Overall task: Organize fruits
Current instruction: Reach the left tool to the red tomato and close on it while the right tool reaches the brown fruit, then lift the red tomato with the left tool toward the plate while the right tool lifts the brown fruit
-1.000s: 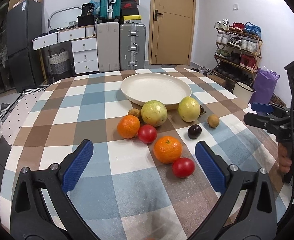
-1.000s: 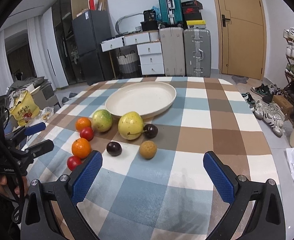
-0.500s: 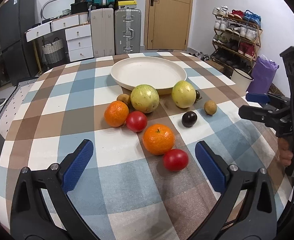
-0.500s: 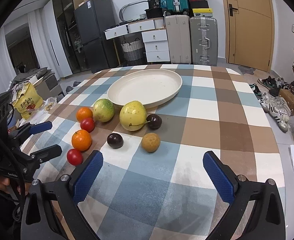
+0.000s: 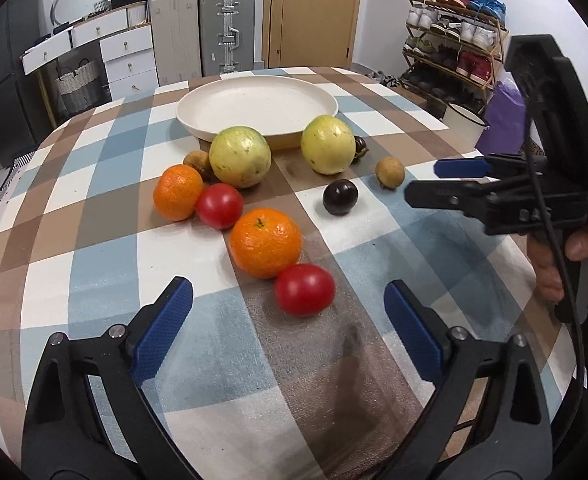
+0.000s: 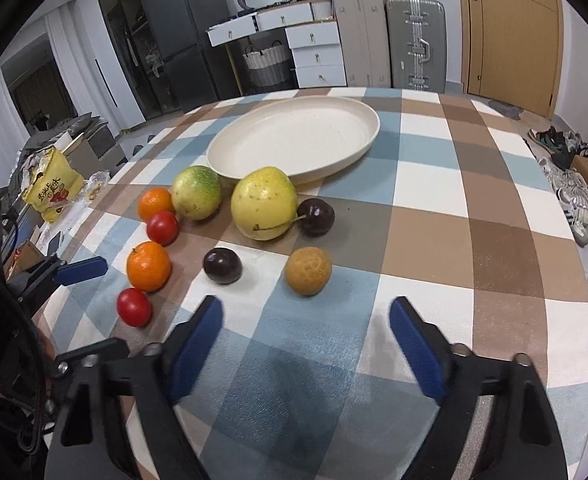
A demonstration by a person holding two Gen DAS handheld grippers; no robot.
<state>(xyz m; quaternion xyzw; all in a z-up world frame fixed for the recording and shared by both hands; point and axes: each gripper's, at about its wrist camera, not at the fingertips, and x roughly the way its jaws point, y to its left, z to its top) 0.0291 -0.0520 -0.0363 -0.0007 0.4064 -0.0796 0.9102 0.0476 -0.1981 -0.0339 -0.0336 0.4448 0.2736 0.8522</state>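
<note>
Checked table (image 5: 94, 208): both tongs closing, empty, over fruit.

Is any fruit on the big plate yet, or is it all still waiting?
None yet: the plate is bare. All the fruit still sits on the table. Both tools are empty, jaws just closing a little: the left tool near a tomato, the right tool near a brown fruit.

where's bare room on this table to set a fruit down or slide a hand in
The cream plate is bare inside. The checked cloth lies open on the side toward the shoe rack, beyond the brown fruit, and in front of each hand-held gripper. It is crowded before the plate's near rim, where the two green-yellow fruits, oranges and tomatoes sit close together.
</note>
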